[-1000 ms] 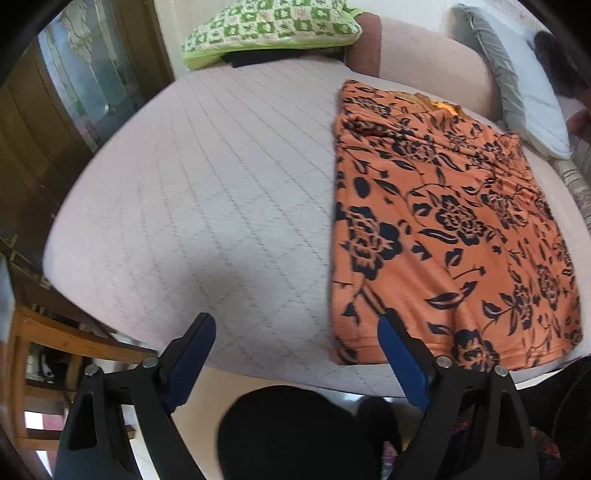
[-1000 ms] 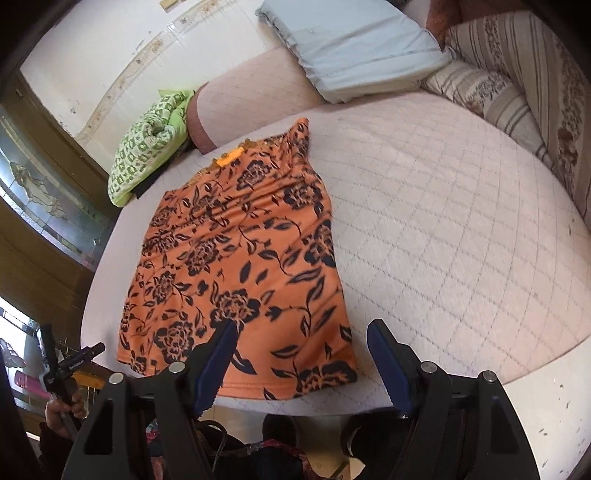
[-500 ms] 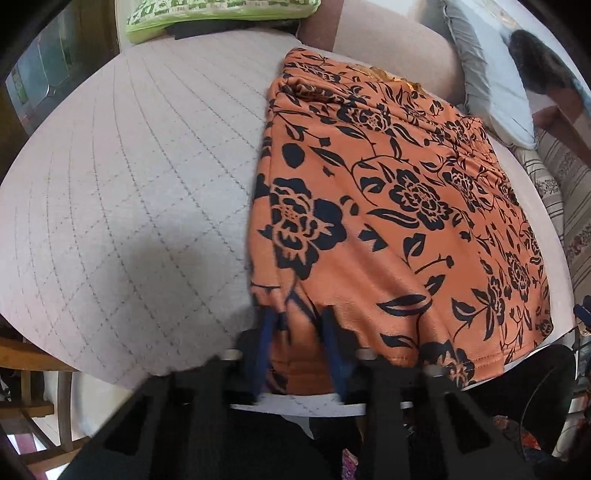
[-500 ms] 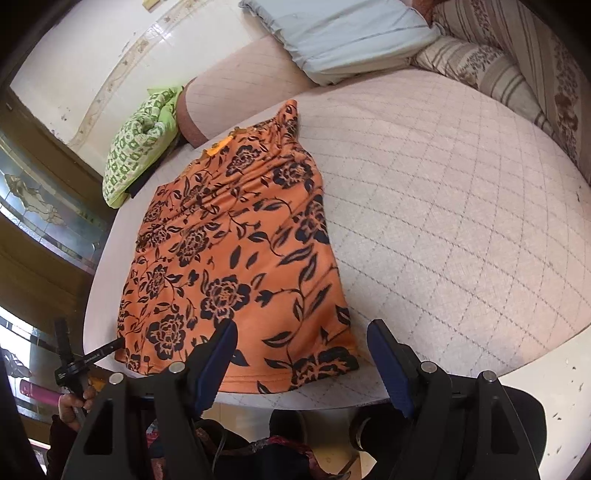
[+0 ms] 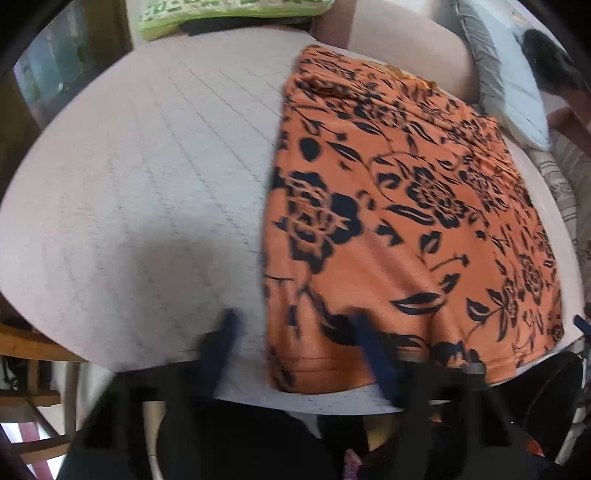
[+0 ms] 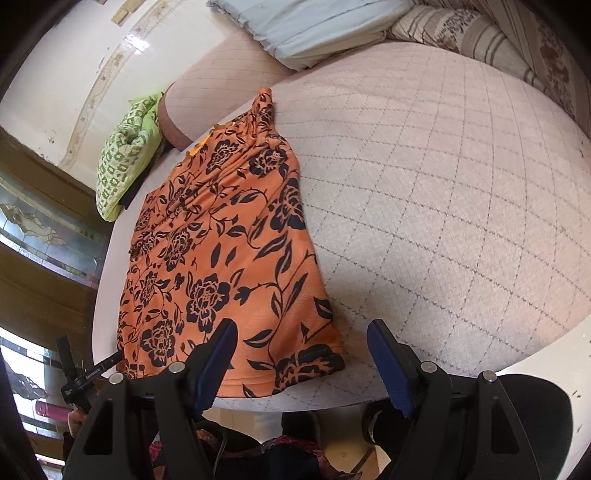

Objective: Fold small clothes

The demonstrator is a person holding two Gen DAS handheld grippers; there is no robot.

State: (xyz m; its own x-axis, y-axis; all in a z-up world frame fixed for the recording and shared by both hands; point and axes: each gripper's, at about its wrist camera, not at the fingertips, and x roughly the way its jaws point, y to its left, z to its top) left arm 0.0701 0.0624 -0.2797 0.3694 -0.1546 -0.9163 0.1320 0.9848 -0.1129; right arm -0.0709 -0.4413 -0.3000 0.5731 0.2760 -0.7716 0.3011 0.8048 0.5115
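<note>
An orange garment with a black flower print (image 5: pixel 406 221) lies flat on the quilted bed; it also shows in the right wrist view (image 6: pixel 229 251). My left gripper (image 5: pixel 299 339) is open, blurred by motion, with its fingers astride the garment's near left hem corner. My right gripper (image 6: pixel 303 354) is open and empty, just above the near right hem corner. The left gripper also shows in the right wrist view (image 6: pixel 88 376), at the bed's near left edge.
The pale quilted bed (image 6: pixel 443 221) stretches wide to the right of the garment. A green patterned pillow (image 6: pixel 125 155) and a grey-blue pillow (image 6: pixel 317 26) lie at the far end. Striped cushions (image 6: pixel 480 40) line the far right. A wooden chair (image 5: pixel 33 365) stands beside the bed.
My left gripper was narrowly closed around the garment's near left hem half a second ago and has now opened wide. My right gripper has moved closer to the near right corner, still open.
</note>
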